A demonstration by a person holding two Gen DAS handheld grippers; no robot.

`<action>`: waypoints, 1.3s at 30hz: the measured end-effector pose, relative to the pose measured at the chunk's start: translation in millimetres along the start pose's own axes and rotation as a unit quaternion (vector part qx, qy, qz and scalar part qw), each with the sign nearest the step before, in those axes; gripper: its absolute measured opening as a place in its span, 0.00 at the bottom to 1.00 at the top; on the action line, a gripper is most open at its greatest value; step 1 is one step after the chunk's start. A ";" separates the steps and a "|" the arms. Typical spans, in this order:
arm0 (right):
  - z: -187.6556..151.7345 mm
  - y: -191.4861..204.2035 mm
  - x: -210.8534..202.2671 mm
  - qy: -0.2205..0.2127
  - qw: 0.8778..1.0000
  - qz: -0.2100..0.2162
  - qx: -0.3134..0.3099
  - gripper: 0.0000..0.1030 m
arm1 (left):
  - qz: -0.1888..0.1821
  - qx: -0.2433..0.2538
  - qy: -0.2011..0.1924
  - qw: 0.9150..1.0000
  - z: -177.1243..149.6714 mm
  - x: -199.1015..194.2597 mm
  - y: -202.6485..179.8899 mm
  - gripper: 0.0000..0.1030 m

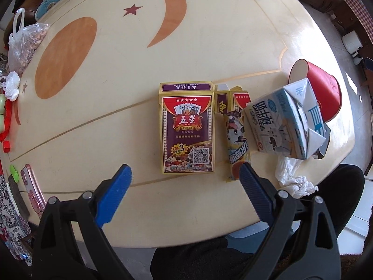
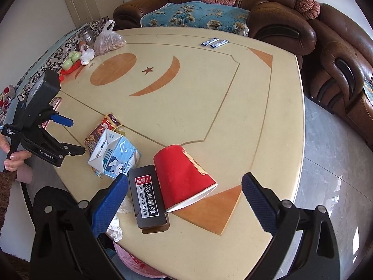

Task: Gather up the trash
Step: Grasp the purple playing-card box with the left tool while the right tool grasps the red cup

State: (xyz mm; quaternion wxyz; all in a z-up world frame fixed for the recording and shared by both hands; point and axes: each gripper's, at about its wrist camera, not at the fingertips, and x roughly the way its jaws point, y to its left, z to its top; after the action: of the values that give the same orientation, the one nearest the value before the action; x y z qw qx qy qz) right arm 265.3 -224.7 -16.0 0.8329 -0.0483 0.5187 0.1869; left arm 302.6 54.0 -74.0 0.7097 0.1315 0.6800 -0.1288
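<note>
Trash is bunched at the near edge of the table (image 1: 209,35), within reach of both tools.

Left to right, left wrist view:
- card box (image 1: 187,130), flat, face up. A second flattened card box (image 1: 229,99) lies just beside it, partly hidden.
- snack wrapper (image 1: 236,140), long and thin, lying over that second box.
- milk carton (image 1: 285,121), tipped, folded flaps toward the camera. It leans over the other bits, so probably dropped there, not set down.
- crumpled tissue (image 1: 295,177) at the table edge, below the carton.
- red paper cup (image 1: 324,93) on its side, mouth facing away.

Right wrist view adds a black box (image 2: 148,198) touching the cup's side.

Left gripper (image 1: 186,186): jaws wide apart, nothing between them, lined up on the card box and wrapper, so likely first pick.
Right gripper (image 2: 184,200): also spread, empty, straddling black box and cup.

Pink bin or bag (image 2: 139,261) shows under the table edge, likely the drop point. Can't confirm.
</note>
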 end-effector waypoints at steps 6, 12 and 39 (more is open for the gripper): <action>3.6 -1.6 25.0 0.020 1.000 0.000 -0.006 0.92 | 0.000 -0.001 0.010 1.000 10.1 16.1 4.8 0.88; 6.9 -5.1 43.3 0.032 0.999 -0.005 -0.011 0.92 | -0.006 0.006 0.021 1.000 18.1 30.9 6.3 0.88; 4.6 -2.0 110.3 0.094 0.994 0.044 -0.014 0.77 | -0.006 0.032 0.028 0.999 50.4 63.5 18.2 0.86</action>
State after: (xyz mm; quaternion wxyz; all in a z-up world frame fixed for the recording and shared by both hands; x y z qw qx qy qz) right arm 313.1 -196.4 -111.4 0.7705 -0.0552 0.5938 0.2251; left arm 358.8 52.4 -135.2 0.6848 0.1538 0.6961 -0.1512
